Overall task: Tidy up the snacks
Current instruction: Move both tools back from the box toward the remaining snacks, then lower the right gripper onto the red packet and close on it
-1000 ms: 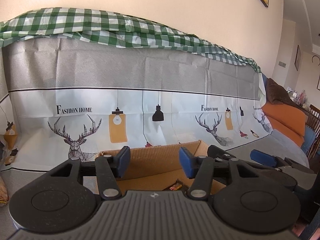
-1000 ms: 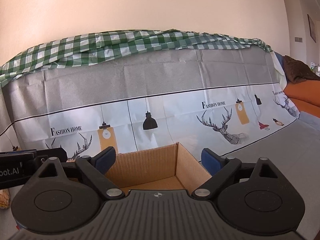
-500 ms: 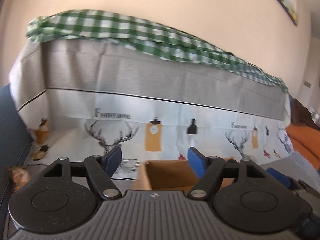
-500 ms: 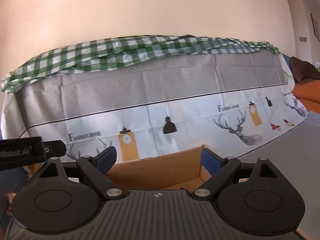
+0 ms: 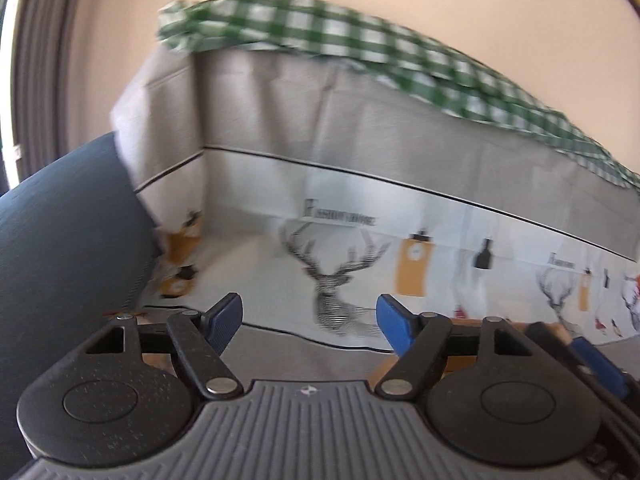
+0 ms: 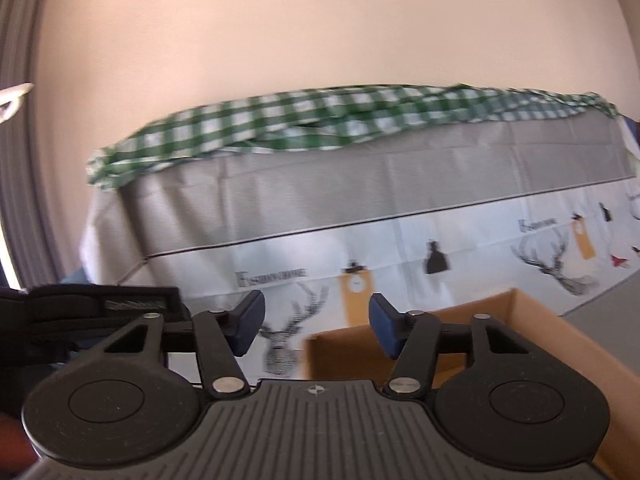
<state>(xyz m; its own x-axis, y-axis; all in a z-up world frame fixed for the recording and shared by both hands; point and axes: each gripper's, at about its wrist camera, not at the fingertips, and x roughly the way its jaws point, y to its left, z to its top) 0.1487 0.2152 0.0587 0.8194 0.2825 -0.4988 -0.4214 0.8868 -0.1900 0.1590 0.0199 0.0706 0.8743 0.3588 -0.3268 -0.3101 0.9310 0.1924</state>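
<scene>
Risk: both empty, jaws apart; right gripper (image 6: 316, 322) jaws just narrowing | may clip cardboard box (image 6: 532, 344) wall beside it | left gripper (image 5: 310, 322) swings away, blurred

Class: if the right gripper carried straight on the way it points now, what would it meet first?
Probably the printed cover near its deer print; the right gripper is empty, with the cardboard box just right of that line. Depth is unclear.

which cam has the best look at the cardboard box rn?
Right wrist. The box fills its lower right, with the near wall, right wall and open top showing, partly behind the right gripper. Left wrist catches only a blurred strip of its rim behind the left gripper.
</scene>
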